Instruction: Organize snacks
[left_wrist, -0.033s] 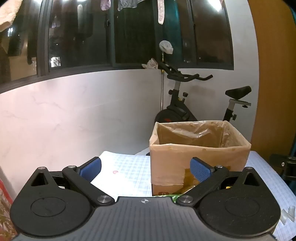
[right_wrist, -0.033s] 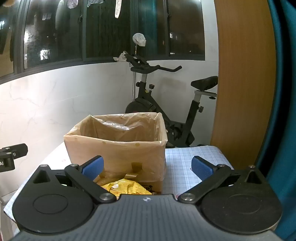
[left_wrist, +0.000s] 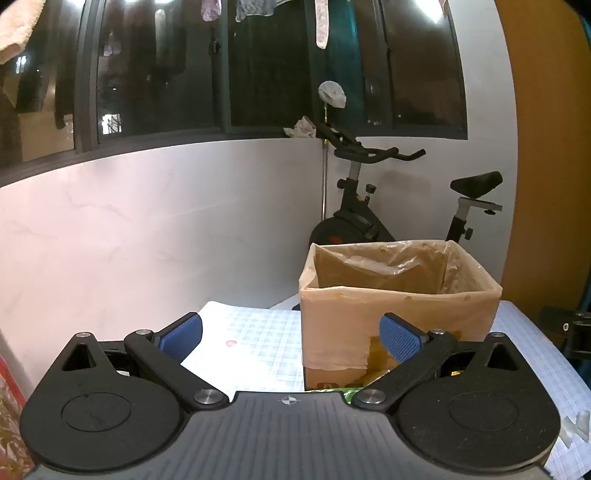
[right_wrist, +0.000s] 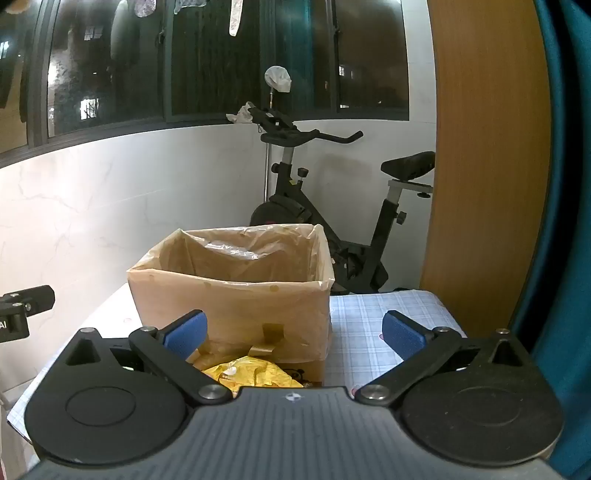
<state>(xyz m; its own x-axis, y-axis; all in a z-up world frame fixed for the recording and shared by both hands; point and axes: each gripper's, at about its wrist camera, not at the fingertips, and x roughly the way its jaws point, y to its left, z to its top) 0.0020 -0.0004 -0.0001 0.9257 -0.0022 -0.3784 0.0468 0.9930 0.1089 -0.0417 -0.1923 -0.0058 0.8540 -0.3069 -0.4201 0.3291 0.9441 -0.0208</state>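
Note:
A cardboard box (left_wrist: 399, 317) lined with a clear plastic bag stands on the checked tablecloth (left_wrist: 258, 339), its top open. My left gripper (left_wrist: 291, 332) is open in front of the box's left corner, nothing between its blue pads. A sliver of a green snack packet (left_wrist: 349, 391) shows just under it. In the right wrist view the same box (right_wrist: 236, 302) is straight ahead. A crumpled yellow snack packet (right_wrist: 251, 373) lies at its foot, below my right gripper (right_wrist: 293, 330), which is open and holds nothing.
An exercise bike (right_wrist: 325, 221) stands behind the table against the white wall. A wooden panel (right_wrist: 480, 184) and a teal curtain (right_wrist: 569, 221) close off the right side. Something with a red pattern (left_wrist: 11, 406) sits at the far left edge.

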